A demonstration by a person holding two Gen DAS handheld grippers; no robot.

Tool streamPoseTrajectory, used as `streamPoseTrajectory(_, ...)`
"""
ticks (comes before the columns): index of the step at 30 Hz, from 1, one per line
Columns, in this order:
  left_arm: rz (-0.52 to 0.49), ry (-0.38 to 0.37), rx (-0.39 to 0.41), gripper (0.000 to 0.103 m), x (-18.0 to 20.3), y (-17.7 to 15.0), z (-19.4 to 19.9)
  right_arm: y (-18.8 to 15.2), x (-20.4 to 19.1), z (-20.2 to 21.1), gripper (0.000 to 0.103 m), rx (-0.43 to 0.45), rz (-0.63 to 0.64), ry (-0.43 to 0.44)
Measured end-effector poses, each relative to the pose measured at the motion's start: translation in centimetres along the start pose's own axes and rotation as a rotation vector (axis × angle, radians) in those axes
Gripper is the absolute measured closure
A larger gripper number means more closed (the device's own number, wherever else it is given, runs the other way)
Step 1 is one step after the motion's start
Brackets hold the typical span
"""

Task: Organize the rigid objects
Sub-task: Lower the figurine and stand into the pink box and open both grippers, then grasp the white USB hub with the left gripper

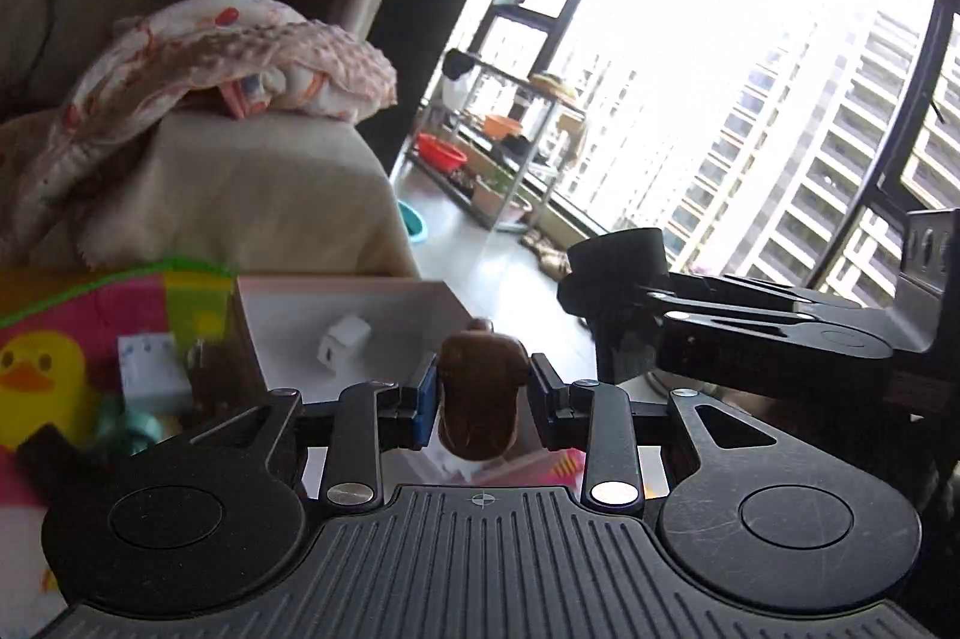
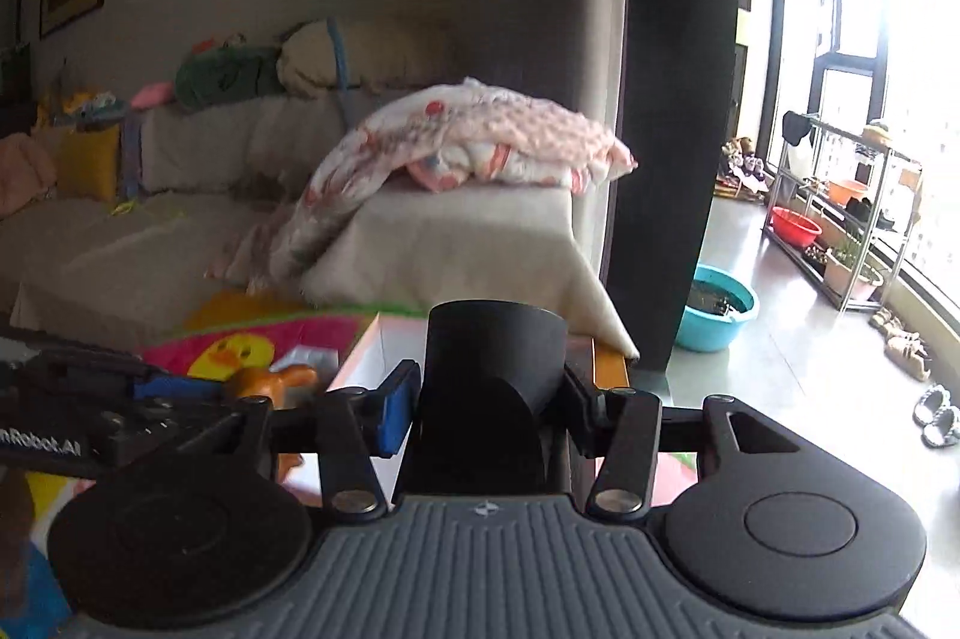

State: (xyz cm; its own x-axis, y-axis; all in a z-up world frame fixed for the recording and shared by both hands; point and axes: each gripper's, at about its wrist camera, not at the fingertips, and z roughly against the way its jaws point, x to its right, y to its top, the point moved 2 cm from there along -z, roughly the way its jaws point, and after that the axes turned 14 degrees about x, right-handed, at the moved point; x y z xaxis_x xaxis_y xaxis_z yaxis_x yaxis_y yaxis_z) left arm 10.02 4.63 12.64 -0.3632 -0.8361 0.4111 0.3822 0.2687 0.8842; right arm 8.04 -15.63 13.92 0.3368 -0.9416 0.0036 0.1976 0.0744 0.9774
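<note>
My left gripper (image 1: 480,399) is shut on a brown figurine-like toy (image 1: 478,399), held over the near edge of a white open box (image 1: 414,303). A small white object (image 1: 343,342) lies inside the box. My right gripper (image 2: 489,399) is shut on a black cylindrical cup (image 2: 495,375); it shows to the right in the left wrist view (image 1: 618,273). The left gripper's toy shows orange-brown in the right wrist view (image 2: 276,380).
A colourful duck play mat (image 1: 42,375) carries a white block (image 1: 150,369) and a teal object (image 1: 129,429) left of the box. A covered sofa (image 2: 456,231) with a pink blanket (image 2: 480,135) stands behind. A blue basin (image 2: 717,306) and a metal shelf (image 2: 840,213) are at right.
</note>
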Motion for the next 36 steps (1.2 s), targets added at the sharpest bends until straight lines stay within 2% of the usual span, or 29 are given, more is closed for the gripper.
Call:
streamPoseTrajectory(1, 0.019, 0.037, -0.004, 0.068, -0.8, 0.4, -1.5, 1.0, 0.3, -1.4, 0.045, 0.015, -0.013, 0.0)
streamPoseTrajectory(2, 0.036, 0.075, -0.008, 0.068, -1.5, 0.5, -2.5, 1.7, 0.7, -2.6, 0.03, 0.018, -0.024, -0.017)
streamPoseTrajectory(4, 0.046, 0.113, 0.002, 0.068, -2.5, 0.2, -3.2, 2.6, 1.5, -3.9, 0.024, 0.037, -0.05, -0.068)
streamPoseTrajectory(6, 0.042, 0.122, 0.024, 0.068, -3.1, -0.4, -2.4, 2.3, 1.9, -3.7, 0.023, 0.045, -0.071, -0.069)
streamPoseTrajectory(8, 0.041, 0.139, 0.052, 0.068, -4.0, -1.2, -0.8, 0.9, 1.9, -2.6, 0.017, 0.049, -0.081, -0.065)
streamPoseTrajectory(12, 0.028, 0.292, 0.109, 0.068, -7.4, -2.8, 3.5, -3.7, 0.6, -0.6, 0.017, 0.012, 0.0, -0.099)
streamPoseTrajectory(16, 0.087, 0.466, 0.112, 0.068, -12.1, -4.3, 7.2, -8.6, -2.2, 0.6, 0.017, -0.079, 0.083, -0.045)
streamPoseTrajectory(19, 0.147, 0.527, 0.101, 0.068, -14.8, -5.2, 9.0, -11.1, -4.8, 1.5, 0.017, -0.125, 0.107, 0.01)
streamPoseTrajectory(21, 0.148, 0.549, 0.096, 0.068, -15.5, -5.4, 9.8, -12.4, -6.3, 2.2, 0.017, -0.14, 0.097, 0.042)
streamPoseTrajectory(24, 0.118, 0.523, 0.091, 0.068, -15.1, -5.5, 9.9, -13.6, -8.2, 2.7, 0.017, -0.156, 0.076, 0.085)
streamPoseTrajectory(30, 0.049, 0.384, 0.058, 0.068, -12.4, -5.1, 7.2, -15.3, -10.3, 2.9, 0.017, -0.166, 0.066, 0.129)
streamPoseTrajectory(34, 0.117, 0.33, 0.046, 0.068, -12.9, -3.4, 4.5, -16.5, -10.8, 2.9, 0.017, -0.164, 0.089, 0.13)
streamPoseTrajectory(36, 0.173, 0.298, -0.002, 0.068, -13.6, -1.9, 2.2, -16.8, -10.8, 2.7, 0.017, -0.182, 0.092, 0.133)
